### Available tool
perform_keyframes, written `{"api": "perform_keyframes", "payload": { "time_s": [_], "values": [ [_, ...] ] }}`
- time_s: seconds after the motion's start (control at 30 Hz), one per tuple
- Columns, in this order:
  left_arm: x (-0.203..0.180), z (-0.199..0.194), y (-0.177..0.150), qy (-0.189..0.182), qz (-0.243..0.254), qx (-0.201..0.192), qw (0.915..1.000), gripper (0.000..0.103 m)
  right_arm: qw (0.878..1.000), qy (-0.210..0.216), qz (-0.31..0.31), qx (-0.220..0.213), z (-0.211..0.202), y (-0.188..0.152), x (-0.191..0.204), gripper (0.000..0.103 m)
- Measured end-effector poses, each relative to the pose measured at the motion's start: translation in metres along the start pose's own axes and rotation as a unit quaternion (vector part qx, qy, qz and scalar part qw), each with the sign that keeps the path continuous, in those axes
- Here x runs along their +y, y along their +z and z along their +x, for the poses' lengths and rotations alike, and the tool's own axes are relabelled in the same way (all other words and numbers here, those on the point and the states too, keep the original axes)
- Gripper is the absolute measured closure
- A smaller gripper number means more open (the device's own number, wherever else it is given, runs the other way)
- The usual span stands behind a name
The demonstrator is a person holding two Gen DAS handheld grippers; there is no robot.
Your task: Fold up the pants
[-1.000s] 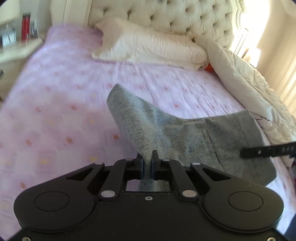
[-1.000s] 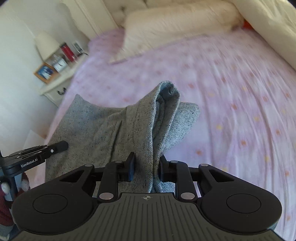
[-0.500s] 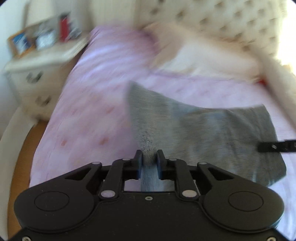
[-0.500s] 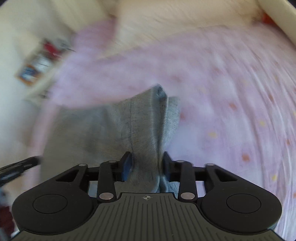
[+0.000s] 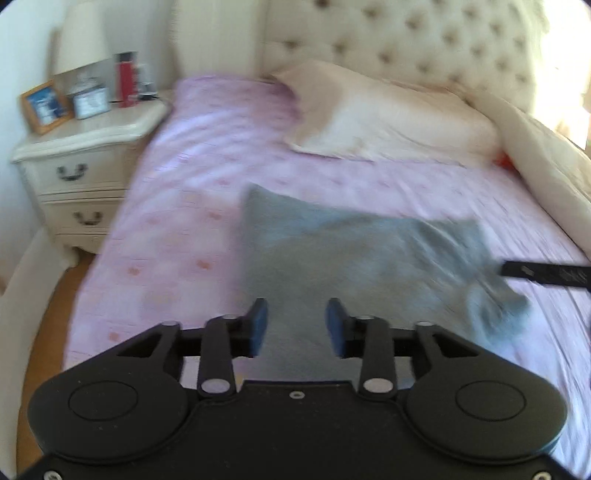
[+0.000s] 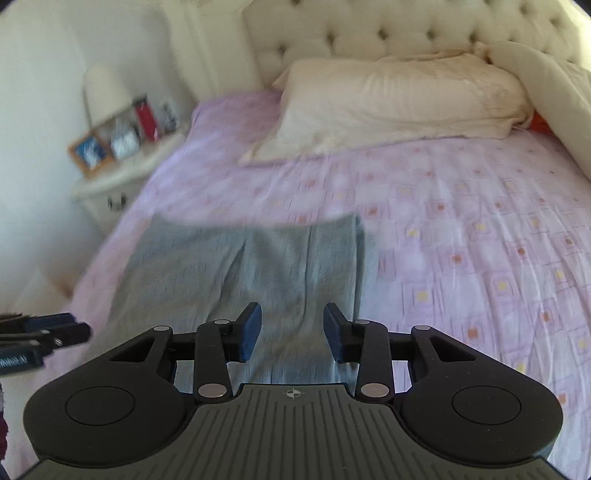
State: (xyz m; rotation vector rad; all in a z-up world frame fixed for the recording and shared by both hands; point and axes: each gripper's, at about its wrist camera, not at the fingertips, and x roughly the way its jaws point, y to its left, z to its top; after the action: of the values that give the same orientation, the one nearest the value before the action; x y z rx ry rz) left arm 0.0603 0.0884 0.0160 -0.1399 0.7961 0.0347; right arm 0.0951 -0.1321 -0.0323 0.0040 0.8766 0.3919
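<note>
The grey pants (image 5: 354, 262) lie spread on the pink bed sheet (image 5: 177, 229), blurred by motion. They also show in the right wrist view (image 6: 251, 266). My left gripper (image 5: 297, 326) is open and empty, just above the near edge of the pants. My right gripper (image 6: 291, 332) is open and empty over the near edge of the pants as well. The right gripper's finger (image 5: 546, 273) reaches into the left wrist view at the right; the left gripper (image 6: 40, 338) shows at the left of the right wrist view.
A cream pillow (image 5: 391, 114) lies at the tufted headboard (image 6: 369, 33). A folded cream duvet (image 5: 546, 162) runs along the right side. A white nightstand (image 5: 81, 158) with a lamp, photo frames and a red bottle stands left of the bed.
Both grippers have opened and let go of the pants. The pants dropped from a raised fold to lying spread on the sheet. Both cameras have pulled back and tilted up.
</note>
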Motion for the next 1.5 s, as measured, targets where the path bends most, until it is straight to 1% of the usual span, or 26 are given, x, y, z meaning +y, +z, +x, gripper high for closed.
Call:
{"api": "perform_keyframes", "payload": {
  "time_s": [0.03,0.07,0.1,0.13,0.17,0.23,0.37,0.43,0.53,0.63,0.73,0.8,0.9,0.97,1.1,1.23,1.27,1.33,1.5],
  "values": [
    [-0.007,0.005,-0.007,-0.005,0.012,0.021,0.9997,0.052,0.999,-0.018,-0.006,0.029,0.010,-0.003,0.002,0.067],
    [-0.012,0.015,-0.013,0.000,0.020,0.044,0.9988,0.052,0.999,-0.024,-0.004,0.041,0.019,-0.007,0.003,0.066],
    [-0.015,0.025,-0.020,0.013,0.027,0.065,0.9974,0.052,0.999,-0.021,0.003,0.031,0.018,-0.010,0.001,0.066],
    [-0.017,0.035,-0.027,0.021,0.033,0.081,0.9960,0.051,0.999,-0.024,0.007,0.030,0.015,-0.008,0.002,0.066],
    [-0.018,0.038,-0.031,0.020,0.036,0.074,0.9964,0.051,0.999,-0.026,0.009,0.031,0.010,-0.004,0.003,0.067],
    [-0.019,0.032,-0.027,0.023,0.040,0.063,0.9969,0.051,1.000,-0.016,0.010,0.011,-0.006,-0.001,0.008,0.068],
    [-0.014,0.005,-0.023,0.022,-0.001,0.032,0.9993,0.053,0.999,0.010,0.013,-0.030,-0.047,0.002,0.019,0.068],
    [-0.014,-0.010,-0.026,0.022,-0.014,0.014,0.9996,0.053,0.999,0.016,0.010,-0.049,-0.066,0.000,0.024,0.068],
    [-0.014,-0.029,-0.039,0.031,-0.034,-0.002,0.9990,0.050,0.998,0.011,0.007,-0.069,-0.081,-0.007,0.031,0.068],
    [-0.021,-0.040,-0.054,0.051,-0.040,-0.006,0.9979,0.049,0.997,0.007,0.019,-0.080,-0.092,-0.019,0.037,0.068],
    [-0.033,-0.042,-0.057,0.066,-0.006,-0.008,0.9978,0.049,0.996,0.004,0.029,-0.086,-0.093,-0.031,0.039,0.068],
    [-0.040,-0.048,-0.058,0.067,0.008,-0.024,0.9975,0.049,0.996,-0.004,0.034,-0.086,-0.090,-0.037,0.040,0.068],
    [-0.043,-0.052,-0.060,0.058,0.008,-0.036,0.9976,0.047,0.997,-0.013,0.035,-0.074,-0.081,-0.042,0.040,0.068],
    [-0.044,-0.048,-0.062,0.051,0.009,-0.031,0.9982,0.046,0.997,-0.022,0.025,-0.066,-0.075,-0.043,0.042,0.068],
    [-0.050,-0.044,-0.066,0.055,0.018,-0.028,0.9979,0.046,0.998,-0.029,0.016,-0.060,-0.067,-0.047,0.048,0.068],
    [-0.049,-0.047,-0.066,0.042,0.011,-0.038,0.9983,0.045,0.998,-0.033,-0.009,-0.062,-0.062,-0.050,0.055,0.068],
    [-0.048,-0.048,-0.066,0.041,0.006,-0.042,0.9982,0.044,0.997,-0.033,-0.017,-0.061,-0.061,-0.051,0.057,0.068],
    [-0.046,-0.050,-0.066,0.039,-0.003,-0.049,0.9980,0.039,0.997,-0.034,-0.030,-0.058,-0.059,-0.052,0.060,0.068],
    [-0.042,-0.053,-0.067,0.043,-0.027,-0.065,0.9966,0.038,0.996,-0.041,-0.044,-0.066,-0.060,-0.053,0.066,0.067]
  ]
}}
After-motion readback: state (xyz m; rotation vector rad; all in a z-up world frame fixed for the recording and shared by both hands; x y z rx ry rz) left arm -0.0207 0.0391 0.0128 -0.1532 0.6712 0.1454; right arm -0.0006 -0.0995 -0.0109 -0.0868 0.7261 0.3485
